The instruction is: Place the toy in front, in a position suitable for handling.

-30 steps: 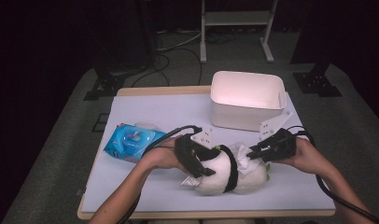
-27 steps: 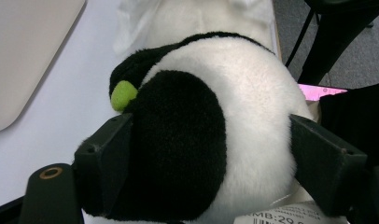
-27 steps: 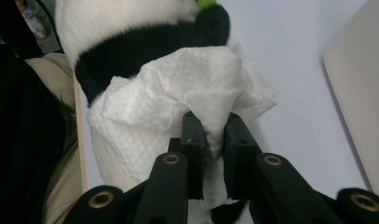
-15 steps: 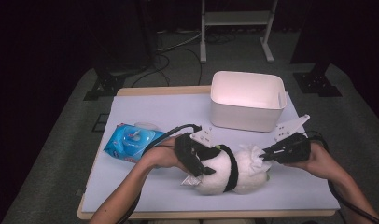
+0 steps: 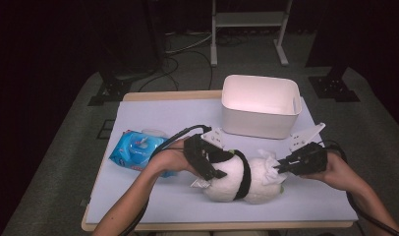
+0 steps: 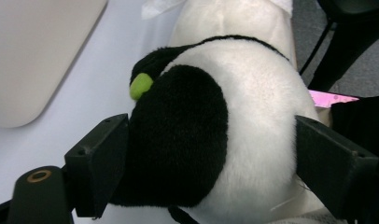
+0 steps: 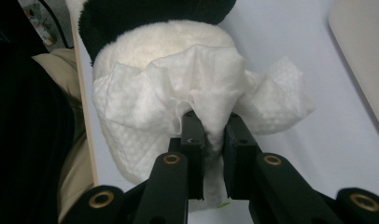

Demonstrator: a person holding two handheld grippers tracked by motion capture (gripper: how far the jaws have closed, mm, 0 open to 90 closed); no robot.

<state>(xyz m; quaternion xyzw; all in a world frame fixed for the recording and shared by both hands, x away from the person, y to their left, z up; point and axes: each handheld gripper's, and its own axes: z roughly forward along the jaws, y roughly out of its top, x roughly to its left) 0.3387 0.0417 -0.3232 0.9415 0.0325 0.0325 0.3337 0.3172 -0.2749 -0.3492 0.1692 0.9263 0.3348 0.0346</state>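
A plush panda (image 5: 239, 179) lies on the desk (image 5: 153, 115) near its front edge. The left gripper (image 6: 211, 154) has just widened its jaws, which straddle the panda's body. The right gripper (image 7: 212, 128) pinches a white wipe (image 7: 178, 93) against the panda's end.

A plush toy (image 5: 242, 177) lies low in the frame's centre on the table (image 5: 153, 115). A pack of wipes (image 5: 137, 149) lies to its left. A tub (image 5: 261, 105) stands above it, right of centre. A wipe (image 5: 270, 164) rests against the toy's right end.
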